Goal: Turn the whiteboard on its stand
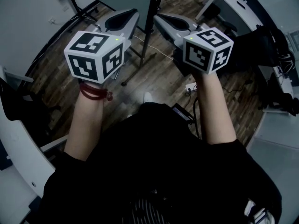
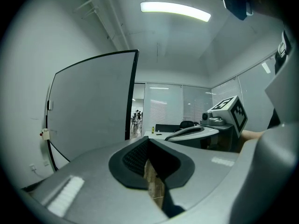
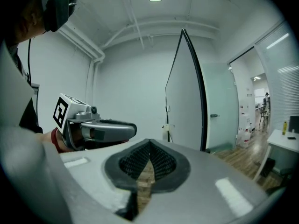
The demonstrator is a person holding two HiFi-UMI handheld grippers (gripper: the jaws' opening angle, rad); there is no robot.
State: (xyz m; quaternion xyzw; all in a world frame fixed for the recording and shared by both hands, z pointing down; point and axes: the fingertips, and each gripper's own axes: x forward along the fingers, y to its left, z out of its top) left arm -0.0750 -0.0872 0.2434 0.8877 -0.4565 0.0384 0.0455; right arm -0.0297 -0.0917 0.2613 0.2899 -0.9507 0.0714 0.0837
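Right gripper view showed the whiteboard (image 3: 186,94) standing upright just ahead, almost edge-on, its long line running up and down and its dark edge turned toward the camera. The left gripper view caught its blank face aslant. Its foot was hidden behind the tongs. The left gripper (image 2: 148,143) and right gripper (image 3: 149,146) were both pressed together, pinching nothing.

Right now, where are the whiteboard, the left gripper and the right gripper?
whiteboard (image 2: 91,108), left gripper view, middle of its white face.
left gripper (image 2: 148,141), left gripper view, where its shut tips meet.
right gripper (image 3: 149,143), right gripper view, where its shut tips meet.
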